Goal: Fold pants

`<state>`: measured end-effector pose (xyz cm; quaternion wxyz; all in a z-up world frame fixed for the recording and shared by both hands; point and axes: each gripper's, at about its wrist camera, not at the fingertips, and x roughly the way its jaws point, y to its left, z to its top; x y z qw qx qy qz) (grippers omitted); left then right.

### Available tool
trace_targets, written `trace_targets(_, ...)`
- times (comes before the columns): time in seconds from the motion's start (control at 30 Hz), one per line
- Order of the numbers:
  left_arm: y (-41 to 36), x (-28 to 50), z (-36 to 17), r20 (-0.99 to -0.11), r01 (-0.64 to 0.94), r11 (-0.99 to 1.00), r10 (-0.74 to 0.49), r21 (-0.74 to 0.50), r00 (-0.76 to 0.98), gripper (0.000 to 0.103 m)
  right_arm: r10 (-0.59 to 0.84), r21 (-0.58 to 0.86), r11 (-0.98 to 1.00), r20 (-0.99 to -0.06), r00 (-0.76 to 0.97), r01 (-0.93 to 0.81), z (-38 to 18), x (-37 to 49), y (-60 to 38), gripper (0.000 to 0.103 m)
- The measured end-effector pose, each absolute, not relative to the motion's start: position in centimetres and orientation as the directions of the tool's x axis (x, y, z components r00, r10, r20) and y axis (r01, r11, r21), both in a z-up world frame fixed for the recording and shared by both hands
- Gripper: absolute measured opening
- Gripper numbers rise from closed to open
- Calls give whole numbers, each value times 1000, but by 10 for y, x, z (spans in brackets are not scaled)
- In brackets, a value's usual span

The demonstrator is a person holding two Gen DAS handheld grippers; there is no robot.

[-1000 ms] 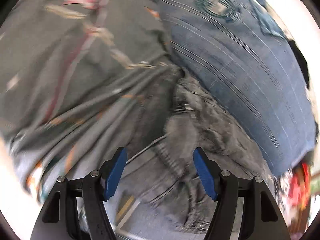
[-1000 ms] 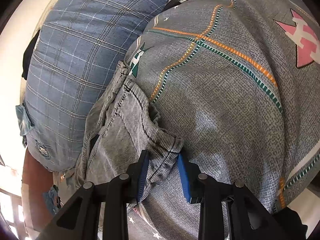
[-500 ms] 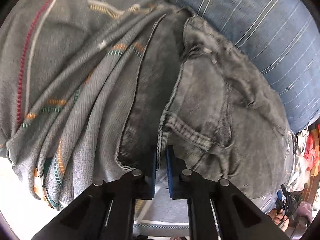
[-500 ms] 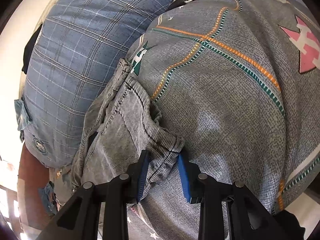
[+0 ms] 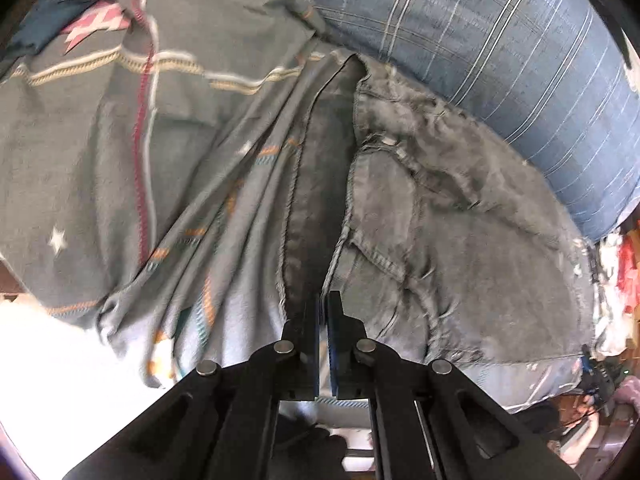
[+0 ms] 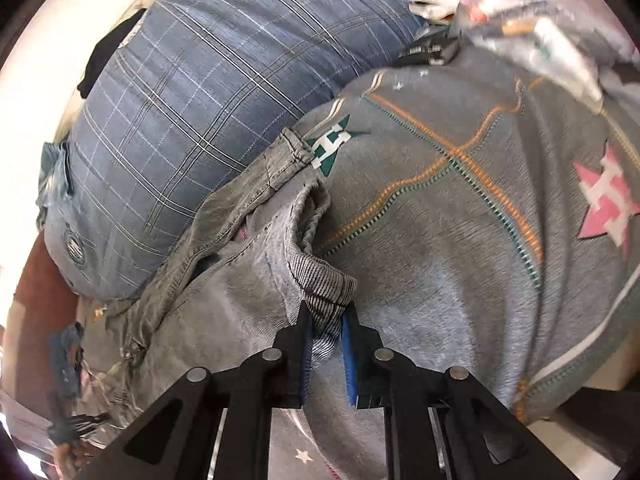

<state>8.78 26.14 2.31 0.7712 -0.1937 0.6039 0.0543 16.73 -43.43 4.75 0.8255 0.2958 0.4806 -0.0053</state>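
The grey denim pants lie crumpled on a grey patterned bedsheet, beside a blue plaid pillow. My left gripper is shut on an edge of the pants, with the fabric stretched away from it. In the right wrist view the pants lie between the pillow and the sheet. My right gripper is shut on a ribbed hem of the pants, which bunches up between the blue pads.
The big blue plaid pillow bounds the pants on the far side. A heap of mixed clothes and bags lies at the far end of the bed. More clutter shows past the bed's right edge.
My left gripper closed from wide open onto the pants' edge and pulled the fabric taut. My right gripper tightened on the hem and lifted it, and its view swung toward the far clutter.
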Motion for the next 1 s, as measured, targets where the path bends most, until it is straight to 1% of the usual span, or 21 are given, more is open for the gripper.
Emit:
trace_targets(0.07,266,81,-1,-973,-331,925,-128,-188,193,3,284,469,822,-829,481,324,25,169,-437,14)
trace_targets(0.1,266,80,-8,-979,-326,934,-90,-147,184,3,298,471,820,-837,459,326,16,169,-437,14)
trace_targets(0.13,266,79,-12,-978,-310,942,-68,-128,196,3,312,482,811,-835,452,331,8,168,-439,18)
trace_targets(0.2,264,75,-8,-959,-271,944,-114,-186,260,5,326,502,790,-830,452,352,4,168,-445,19)
trace_targets(0.23,262,73,1,-938,-238,945,-145,-226,316,19,335,516,786,-818,469,339,7,169,-446,20)
trace_targets(0.27,260,72,7,-921,-216,946,-152,-241,359,34,330,519,787,-812,482,335,10,169,-448,22)
trace_targets(0.3,260,72,12,-909,-216,945,-147,-246,390,65,333,521,784,-811,481,337,8,170,-449,24)
trace_targets(0.33,263,71,16,-888,-232,937,-139,-262,438,74,340,526,778,-813,473,344,6,171,-448,25)
trace_targets(0.43,271,76,18,-824,-236,898,-202,-371,529,74,353,539,762,-811,466,359,0,171,-449,26)
trace_targets(0.57,271,94,-14,-837,-277,850,-290,-448,465,74,358,542,759,-810,465,361,0,168,-452,26)
trace_targets(0.67,266,94,-34,-850,-307,841,-291,-446,439,72,357,542,759,-809,467,360,1,167,-452,26)
trace_targets(0.7,266,91,-37,-849,-308,836,-300,-453,435,68,357,541,761,-810,466,358,1,166,-453,26)
trace_targets(0.73,263,87,-40,-853,-307,838,-304,-452,424,42,356,540,763,-810,465,356,1,167,-453,26)
trace_targets(0.8,257,86,-45,-893,-294,871,-285,-393,349,2,352,534,767,-813,464,354,1,166,-453,26)
trace_targets(0.93,252,85,-48,-928,-283,900,-258,-333,270,2,333,507,792,-826,455,340,2,169,-448,26)
trace_targets(0.97,250,92,-48,-935,-290,903,-248,-318,252,2,324,495,802,-832,451,336,3,170,-446,23)
trace_targets(1.0,250,93,-46,-940,-290,907,-238,-305,245,2,313,478,815,-839,445,328,4,171,-444,22)
